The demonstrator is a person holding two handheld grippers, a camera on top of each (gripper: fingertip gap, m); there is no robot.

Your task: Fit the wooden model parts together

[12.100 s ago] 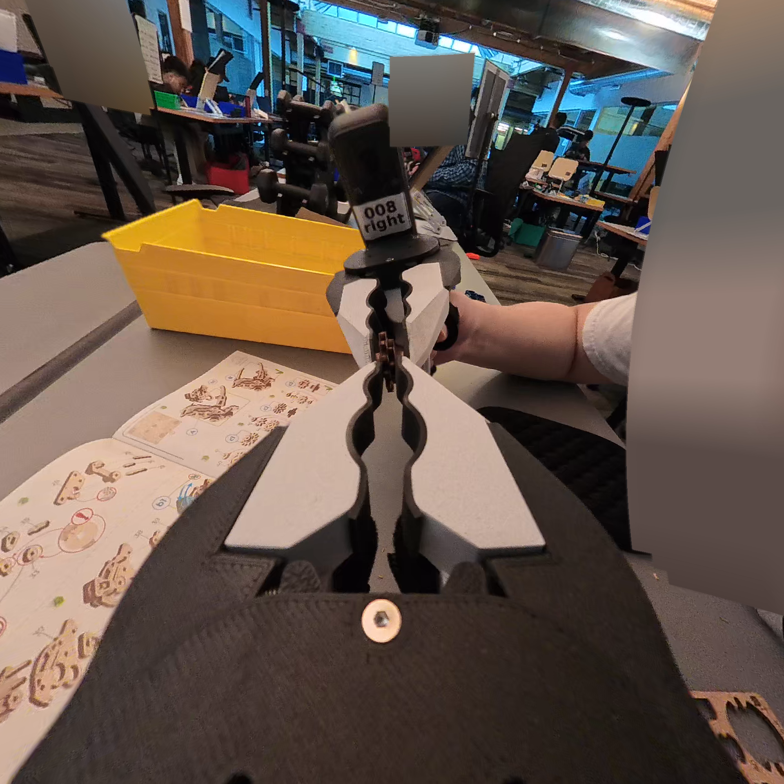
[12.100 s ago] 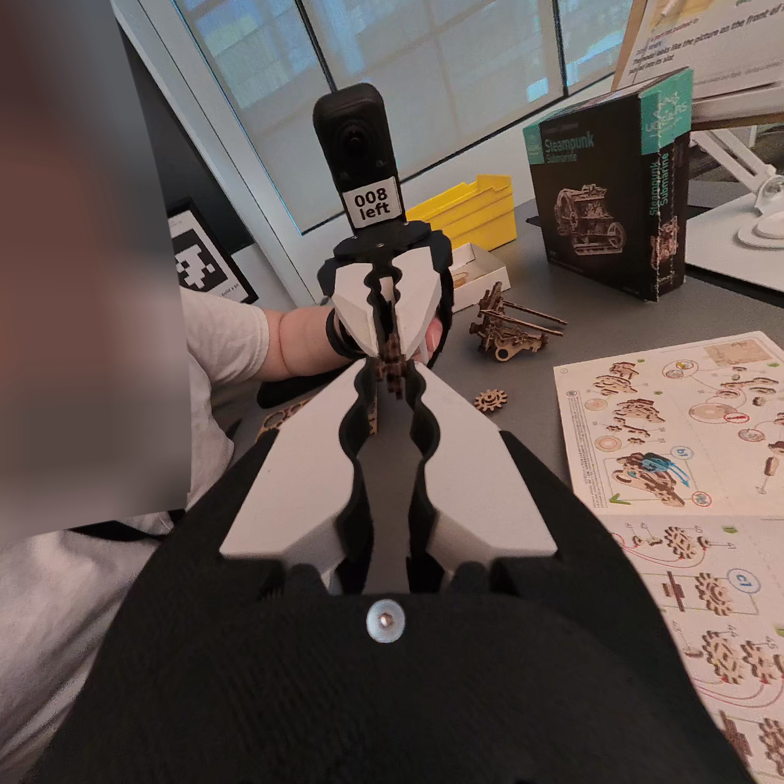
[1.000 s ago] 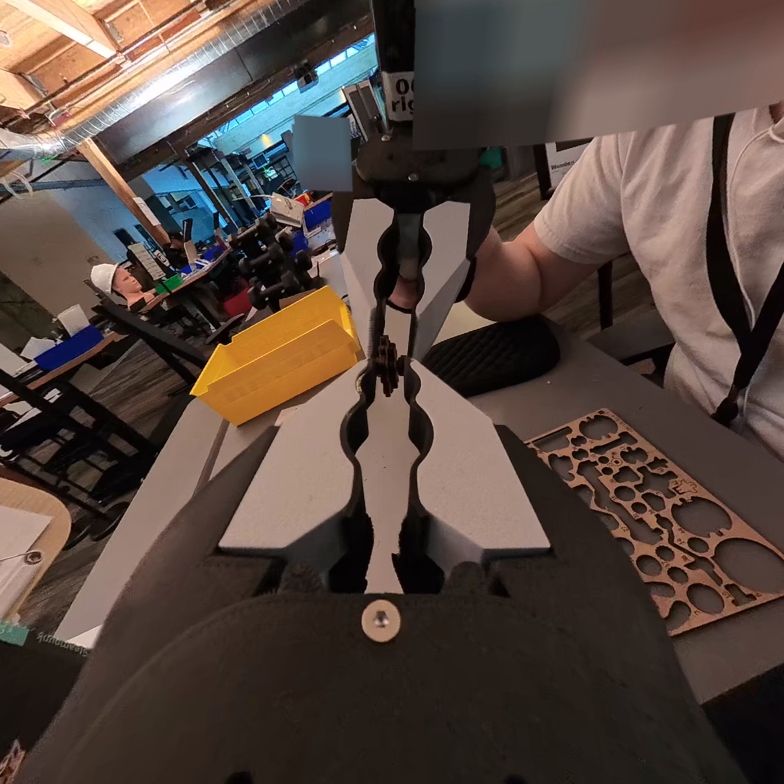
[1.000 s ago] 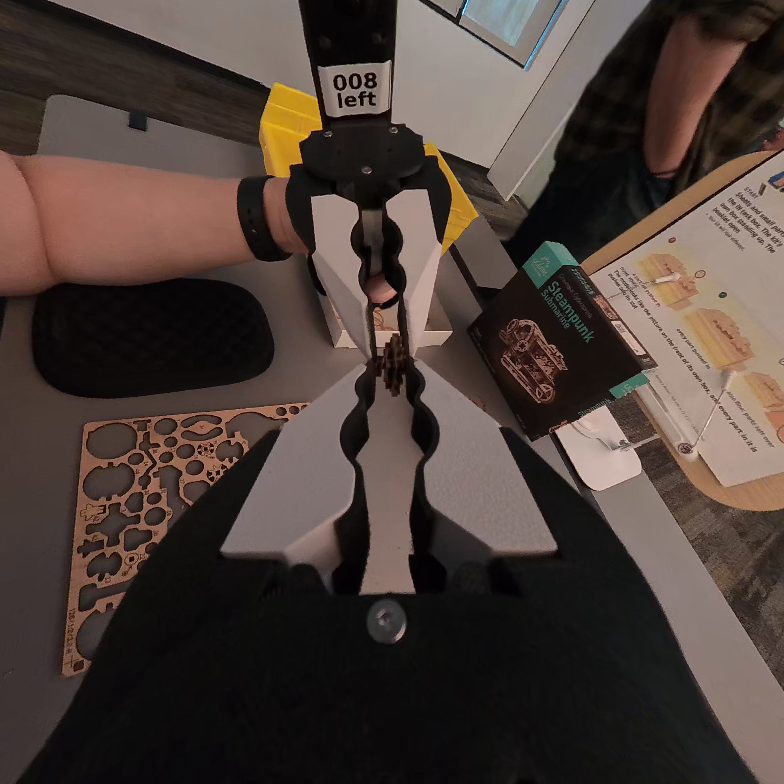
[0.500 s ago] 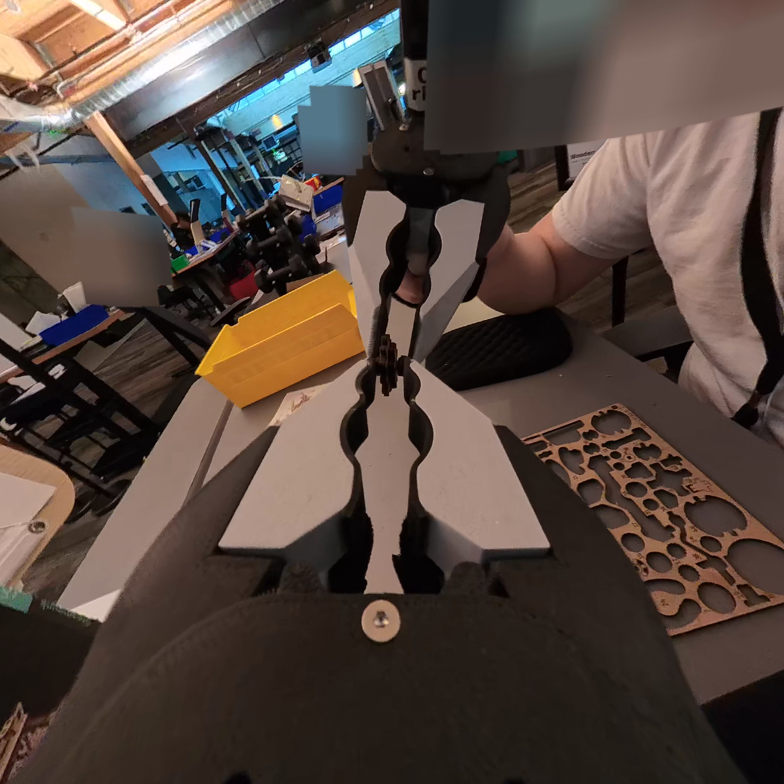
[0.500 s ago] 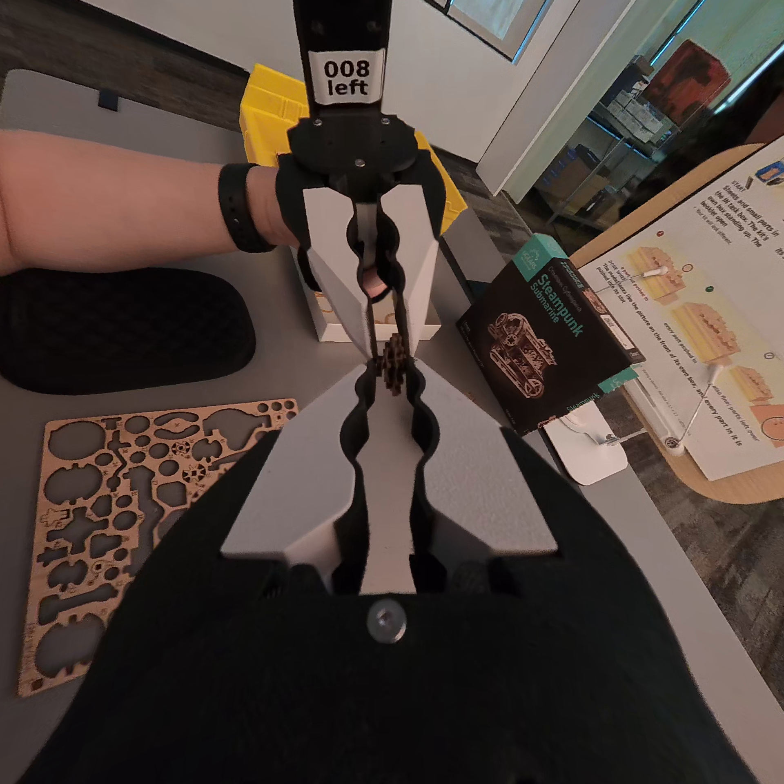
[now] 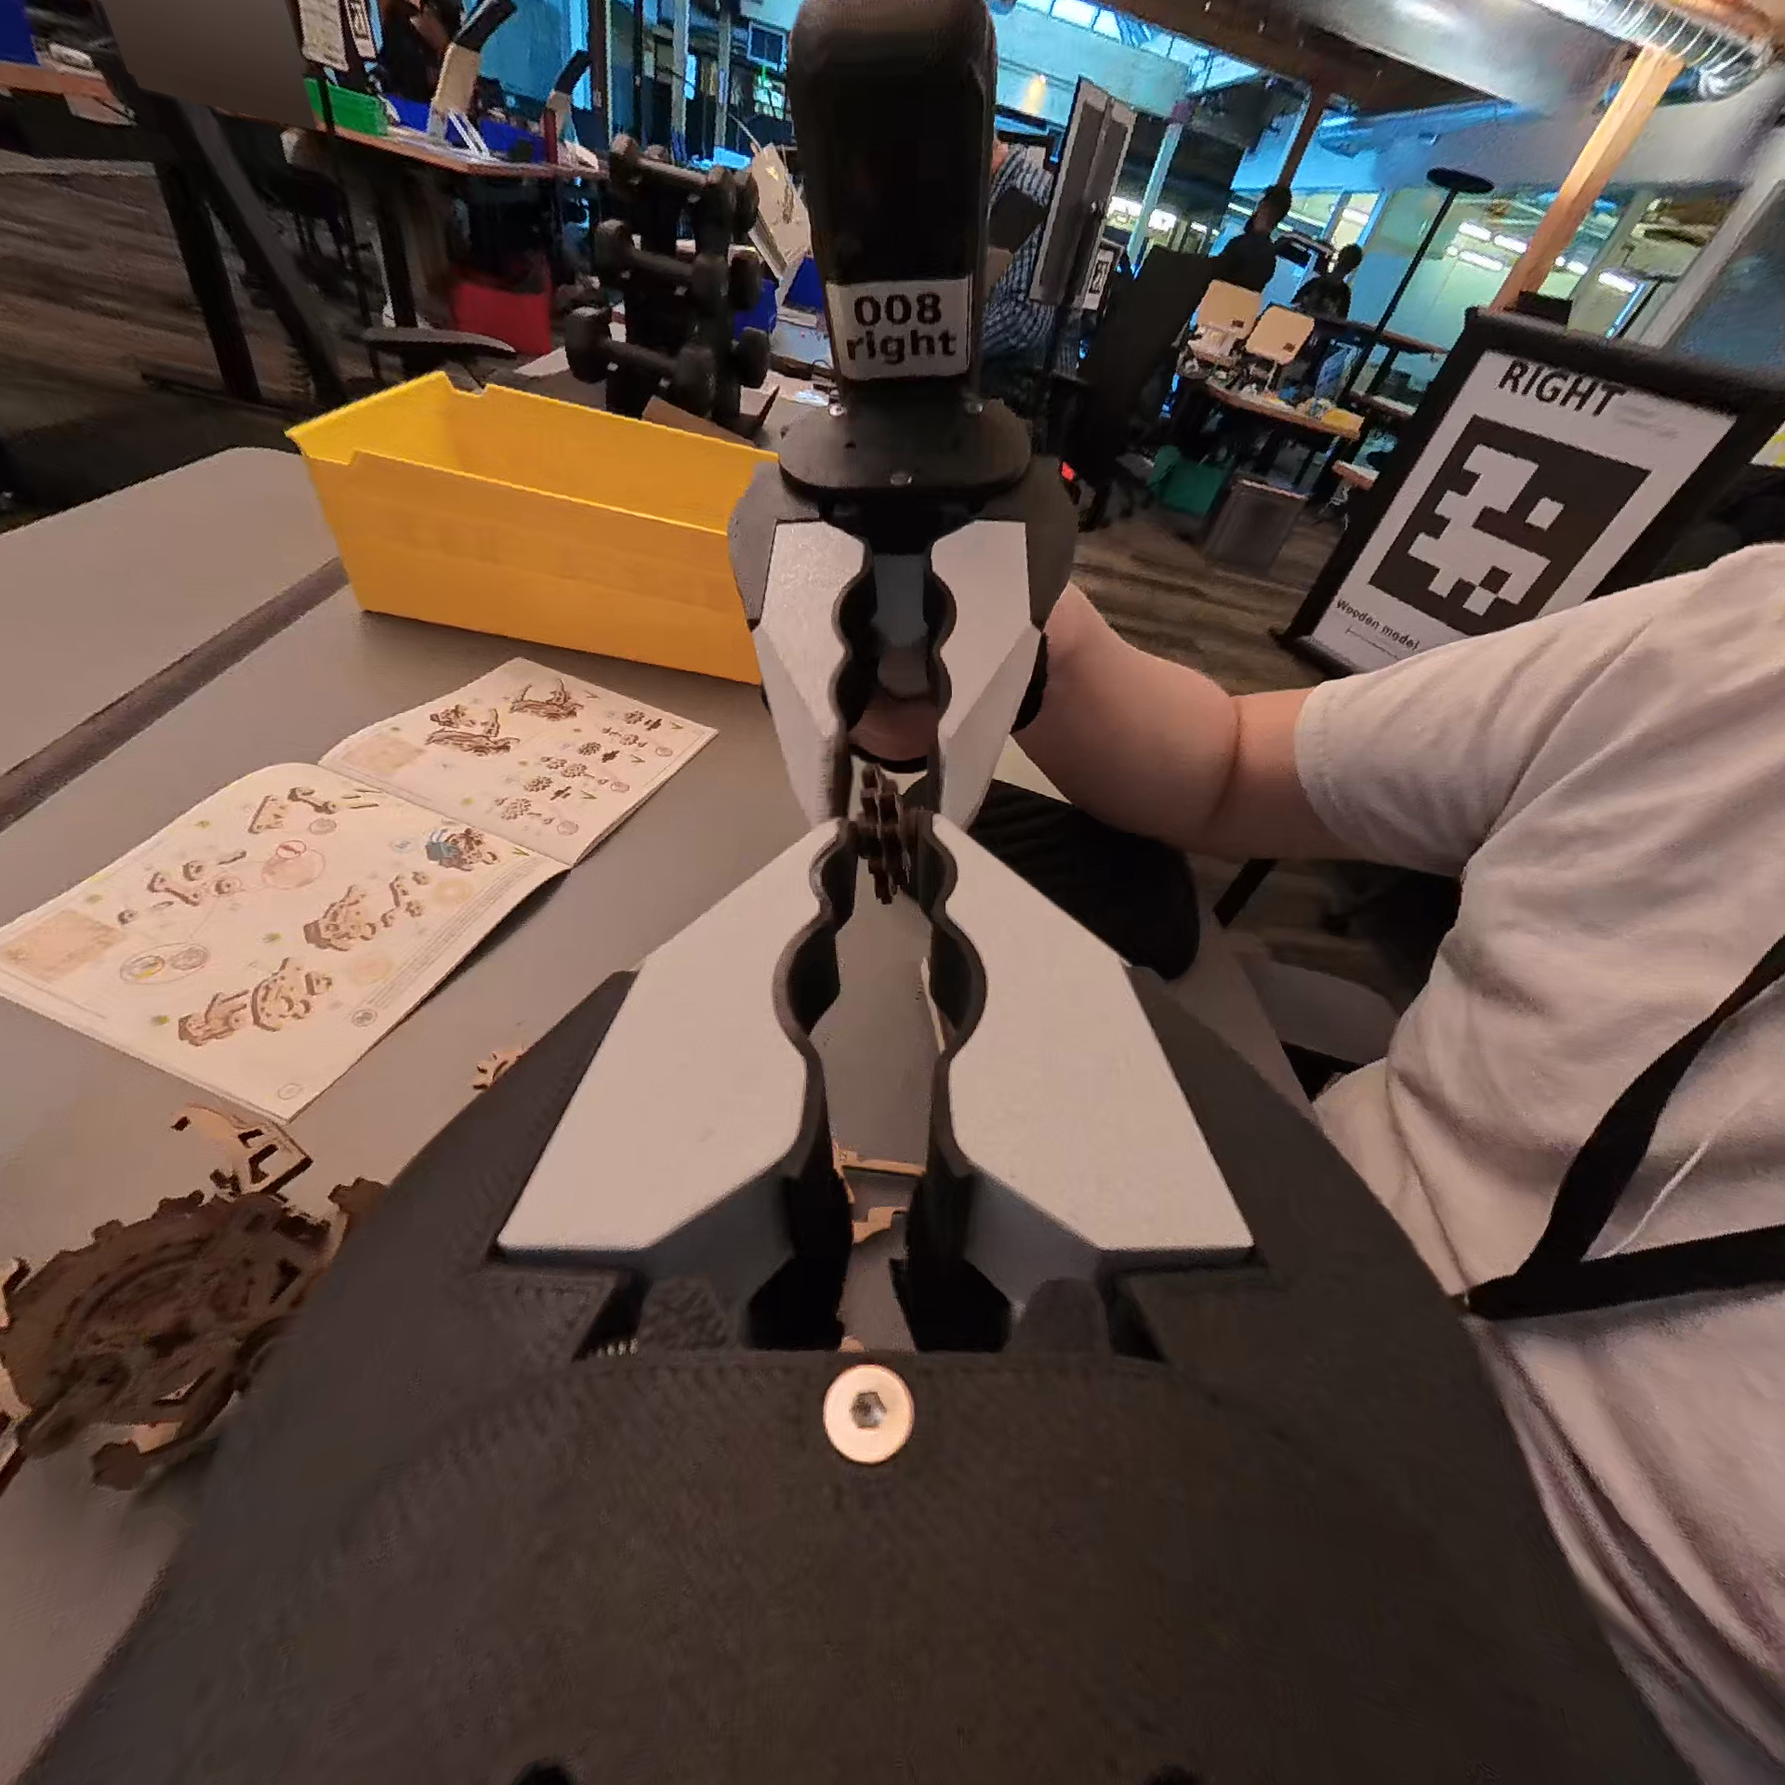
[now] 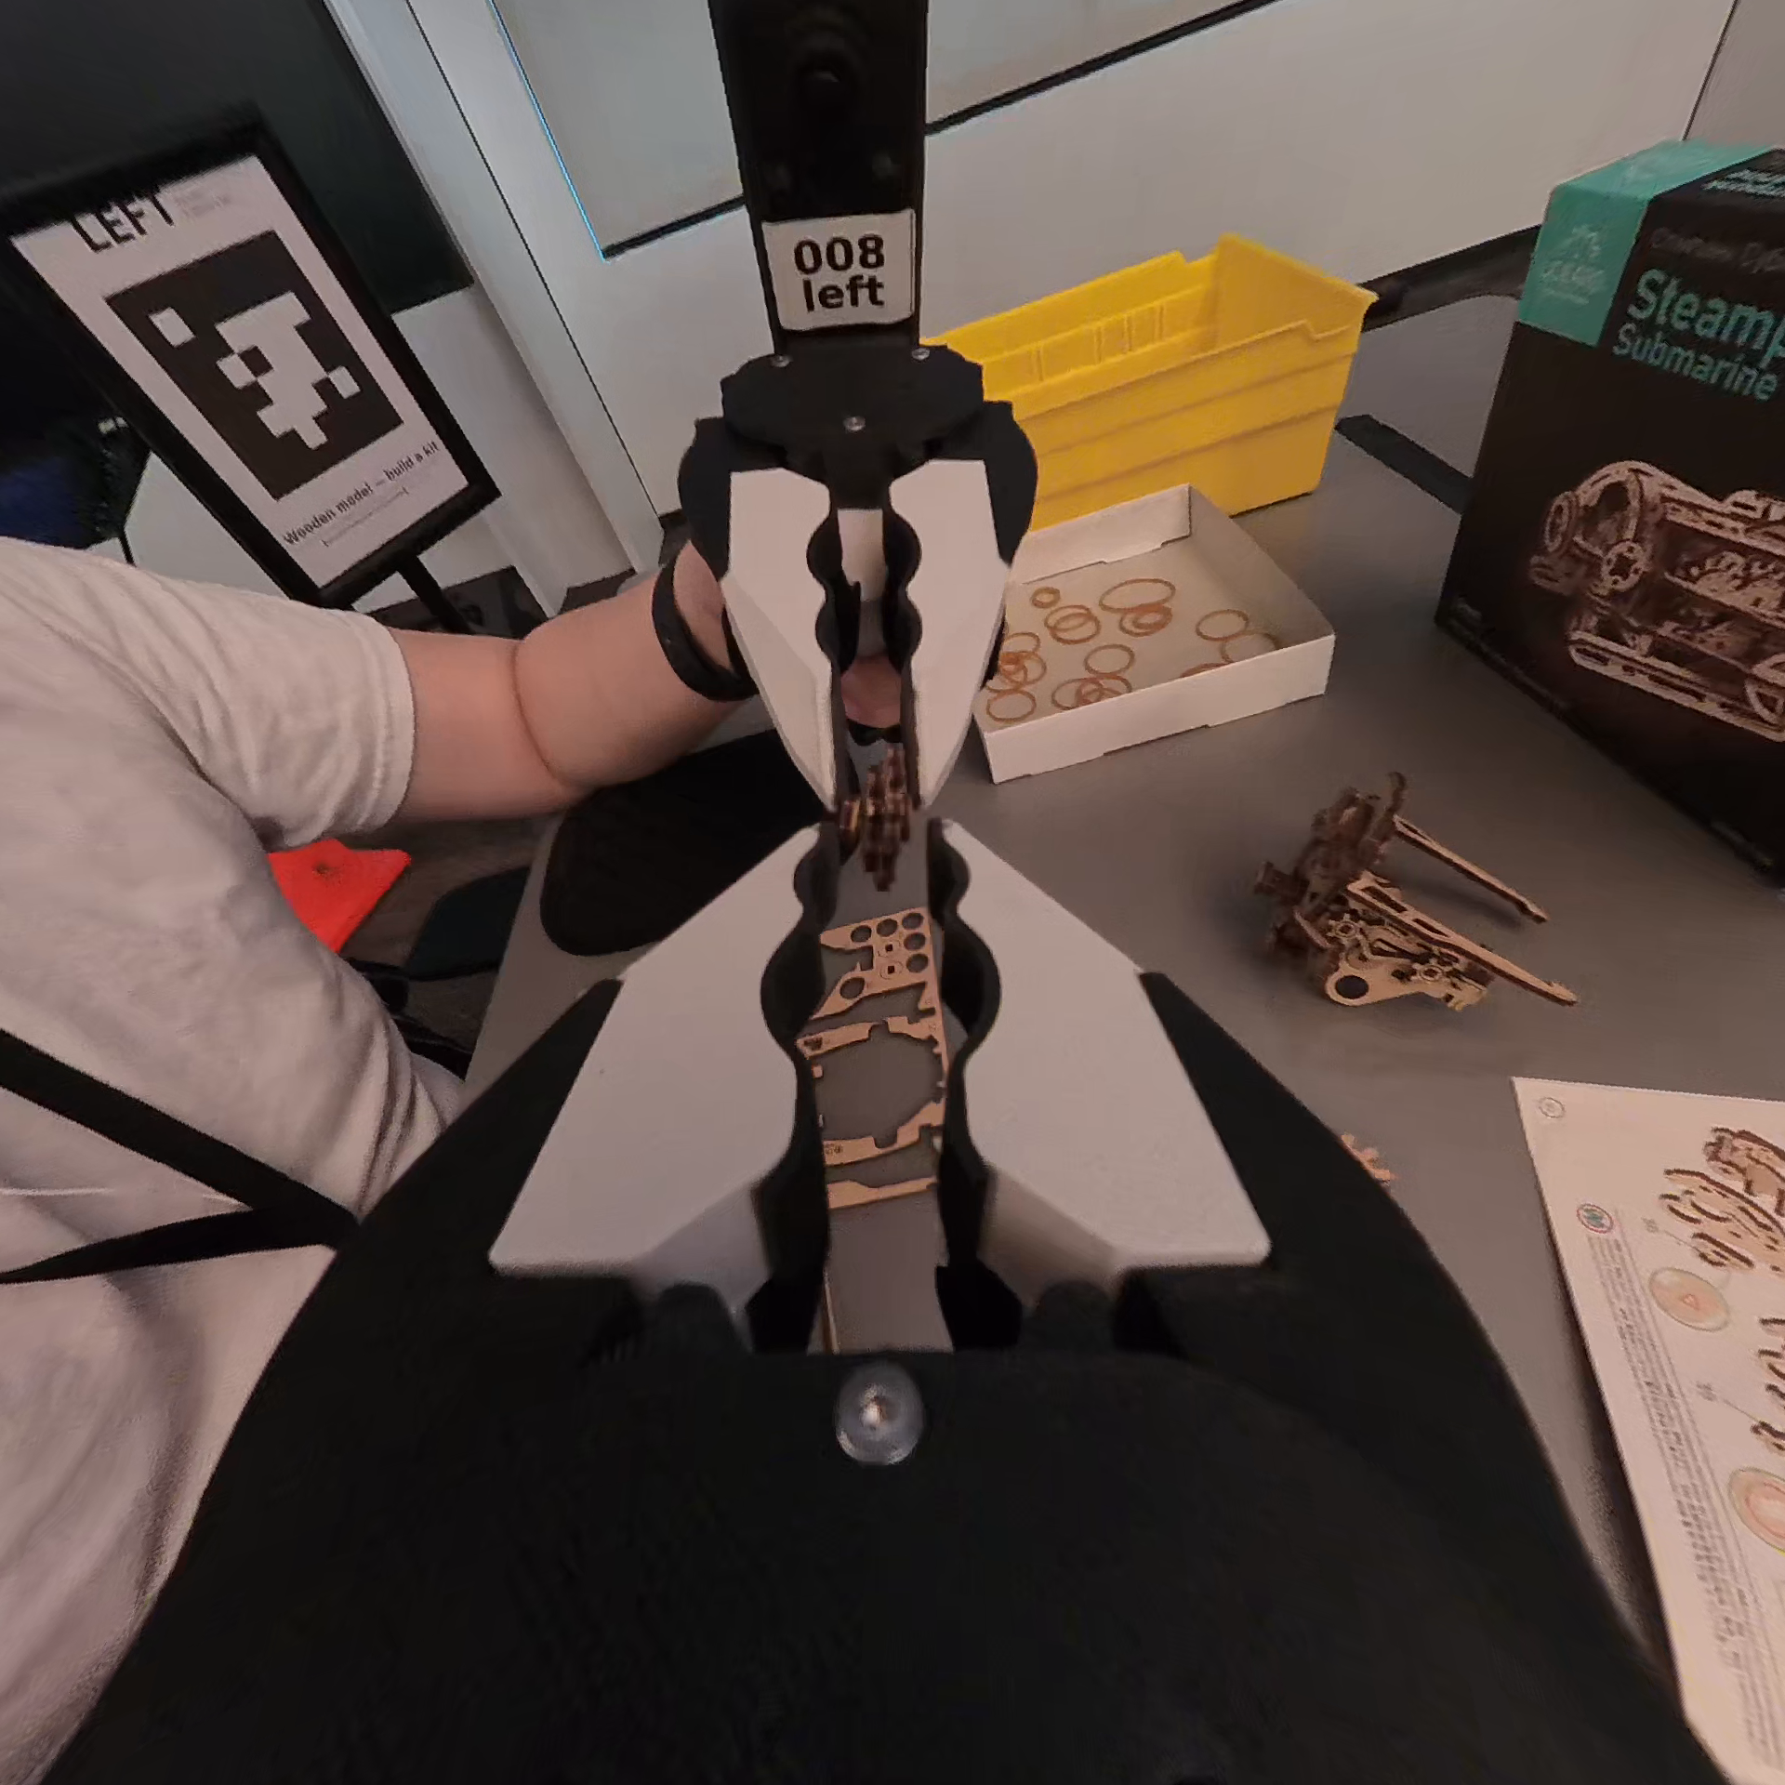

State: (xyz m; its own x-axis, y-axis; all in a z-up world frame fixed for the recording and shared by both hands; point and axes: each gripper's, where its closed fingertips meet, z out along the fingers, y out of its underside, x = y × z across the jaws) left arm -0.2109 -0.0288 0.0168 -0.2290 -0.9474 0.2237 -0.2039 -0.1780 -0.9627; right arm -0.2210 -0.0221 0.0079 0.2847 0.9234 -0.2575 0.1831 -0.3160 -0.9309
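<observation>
While both your tongs, left [image 7: 881,842] and right [image 8: 874,838], pinch the small gear stack [image 7: 879,840] tip to tip above the desk [image 7: 145,580], mating looks unfinished; the partly built model [image 8: 1391,918] waits nearby.

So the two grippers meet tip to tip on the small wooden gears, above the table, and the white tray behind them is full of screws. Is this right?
Not quite. The white tray holds thin rings, not screws; the right wrist view shows them. The rest holds: the left gripper and right gripper meet tip to tip on the gears, above the table.
</observation>
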